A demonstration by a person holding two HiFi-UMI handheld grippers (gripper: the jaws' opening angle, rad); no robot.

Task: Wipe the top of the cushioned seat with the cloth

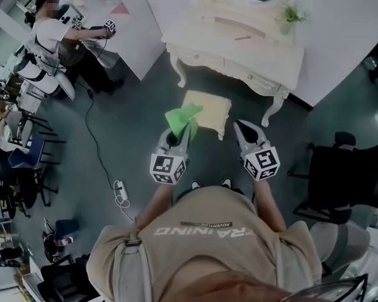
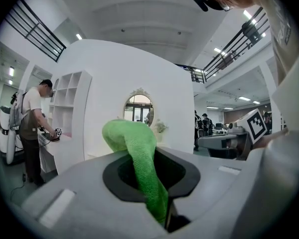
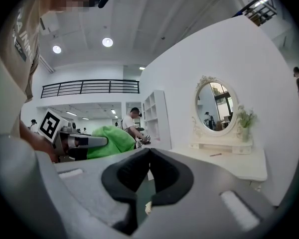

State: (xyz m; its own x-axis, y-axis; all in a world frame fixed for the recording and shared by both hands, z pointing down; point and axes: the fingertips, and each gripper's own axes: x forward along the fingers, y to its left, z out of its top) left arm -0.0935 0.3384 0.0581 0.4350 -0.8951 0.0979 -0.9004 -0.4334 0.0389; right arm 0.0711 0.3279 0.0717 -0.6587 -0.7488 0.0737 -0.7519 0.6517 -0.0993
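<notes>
The cushioned seat (image 1: 209, 110) is a small cream stool on the floor in front of a white dressing table (image 1: 239, 50). A green cloth (image 1: 183, 118) hangs over the stool's left edge, pinched in my left gripper (image 1: 181, 134). In the left gripper view the green cloth (image 2: 139, 158) runs between the closed jaws and bulges above them. My right gripper (image 1: 244, 131) is held level just right of the stool, shut with nothing in it. From the right gripper view the cloth (image 3: 109, 141) and the left gripper show at the left.
The dressing table (image 3: 224, 158) carries an oval mirror (image 3: 214, 106) and a small plant (image 3: 245, 118). A dark office chair (image 1: 340, 168) stands at the right. A cable and power strip (image 1: 120, 192) lie on the floor at the left. Another person (image 1: 53, 33) works at a white shelf unit.
</notes>
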